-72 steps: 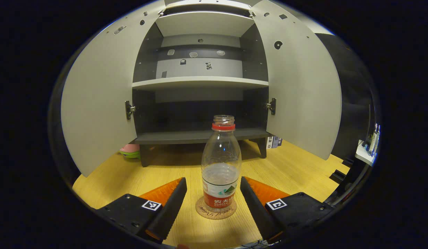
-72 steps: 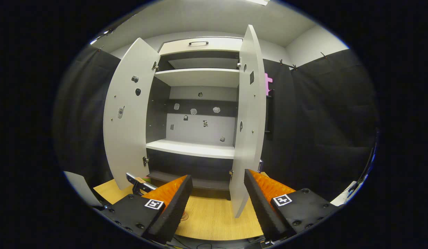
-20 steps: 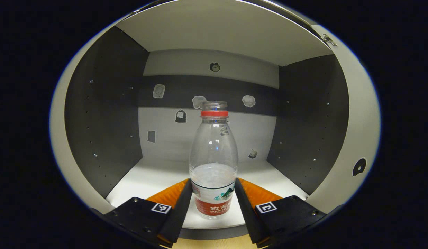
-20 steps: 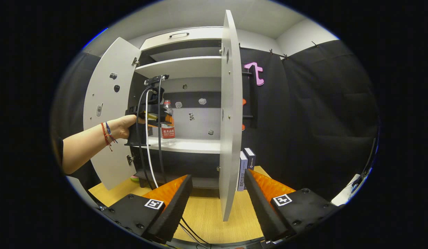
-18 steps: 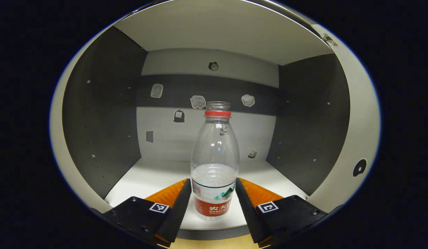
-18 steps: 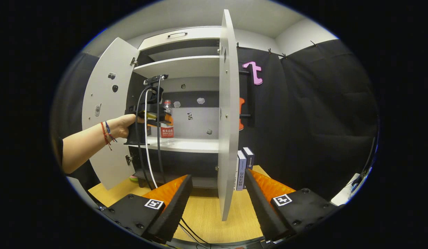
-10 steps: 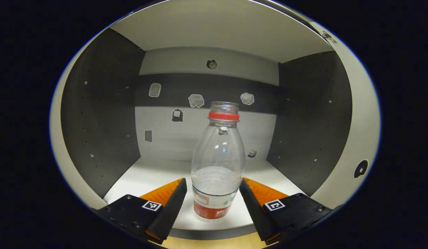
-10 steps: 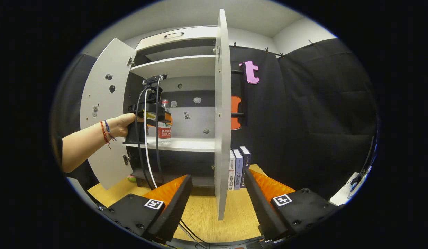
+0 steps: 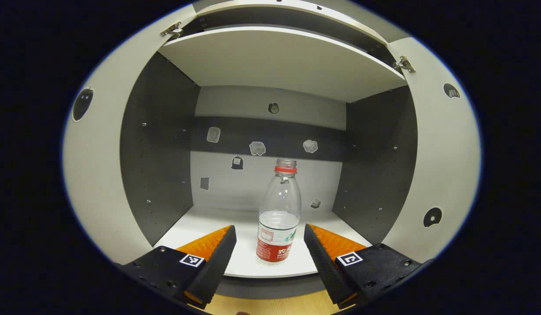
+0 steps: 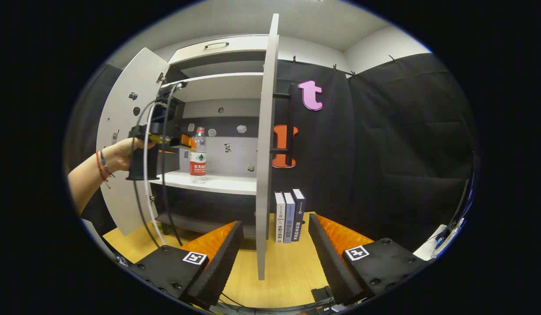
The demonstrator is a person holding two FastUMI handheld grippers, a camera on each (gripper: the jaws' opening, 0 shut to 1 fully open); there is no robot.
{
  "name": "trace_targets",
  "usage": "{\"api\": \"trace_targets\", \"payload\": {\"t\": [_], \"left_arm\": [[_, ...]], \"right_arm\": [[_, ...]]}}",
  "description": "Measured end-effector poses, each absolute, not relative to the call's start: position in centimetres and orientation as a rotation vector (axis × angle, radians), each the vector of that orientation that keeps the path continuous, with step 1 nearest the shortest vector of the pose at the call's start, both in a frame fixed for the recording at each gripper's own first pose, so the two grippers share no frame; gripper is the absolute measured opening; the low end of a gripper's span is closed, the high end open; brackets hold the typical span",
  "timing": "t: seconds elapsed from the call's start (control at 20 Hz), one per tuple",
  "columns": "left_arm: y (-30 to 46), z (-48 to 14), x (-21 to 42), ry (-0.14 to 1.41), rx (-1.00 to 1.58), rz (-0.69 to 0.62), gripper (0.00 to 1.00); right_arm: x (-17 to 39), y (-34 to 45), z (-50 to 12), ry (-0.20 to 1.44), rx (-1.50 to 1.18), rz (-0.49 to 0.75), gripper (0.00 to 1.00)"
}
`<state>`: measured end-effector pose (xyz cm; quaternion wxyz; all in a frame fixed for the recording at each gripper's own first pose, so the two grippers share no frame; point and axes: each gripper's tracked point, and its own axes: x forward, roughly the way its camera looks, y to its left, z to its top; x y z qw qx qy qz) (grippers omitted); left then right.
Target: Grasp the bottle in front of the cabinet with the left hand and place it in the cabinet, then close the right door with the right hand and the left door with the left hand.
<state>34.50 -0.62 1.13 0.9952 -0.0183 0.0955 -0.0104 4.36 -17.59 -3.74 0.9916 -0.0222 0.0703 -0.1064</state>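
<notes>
The bottle is standing upright on the cabinet's middle shelf, neck pointing up. The left gripper is hanging in front with jaws wide, touching nothing; the right gripper is likewise gaping, empty.

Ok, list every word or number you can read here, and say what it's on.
Nothing can be read with confidence.
Bottle label: print too small to read.
Books, spines: print too small to read.
Stickers on the back wall of the cabinet: small pictures, no legible words.
</notes>
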Motion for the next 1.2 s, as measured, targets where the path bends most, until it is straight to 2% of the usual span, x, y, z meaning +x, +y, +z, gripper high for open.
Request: {"api": "trace_targets", "payload": {"t": [0.45,0.65,0.85,0.9,0.95,1.2], "left_arm": [[0.1,2.2,19.2,0.150,-0.013,0.011,0.95],[1.3,3.1,13.5,0.123,-0.014,0.035,0.95],[3.0,4.5,9.4,0.100,-0.035,0.061,0.95],[3.2,4.9,8.6,0.092,-0.043,0.060,0.94],[3.4,5.0,8.0,0.090,-0.047,0.059,0.95],[4.9,5.7,6.2,0.075,-0.034,0.064,0.95]], "right_arm": [[6.7,-23.6,-2.8,0.105,-0.092,-0.297,0.98],[8.9,-24.1,-3.5,0.098,-0.102,-0.298,0.98],[10.6,-23.6,-4.7,0.110,-0.095,-0.302,0.98],[10.8,-24.0,-4.7,0.109,-0.108,-0.314,0.89],[10.9,-24.1,-4.6,0.106,-0.117,-0.324,0.95],[11.0,-23.3,-4.7,0.116,-0.102,-0.318,0.95]]}}
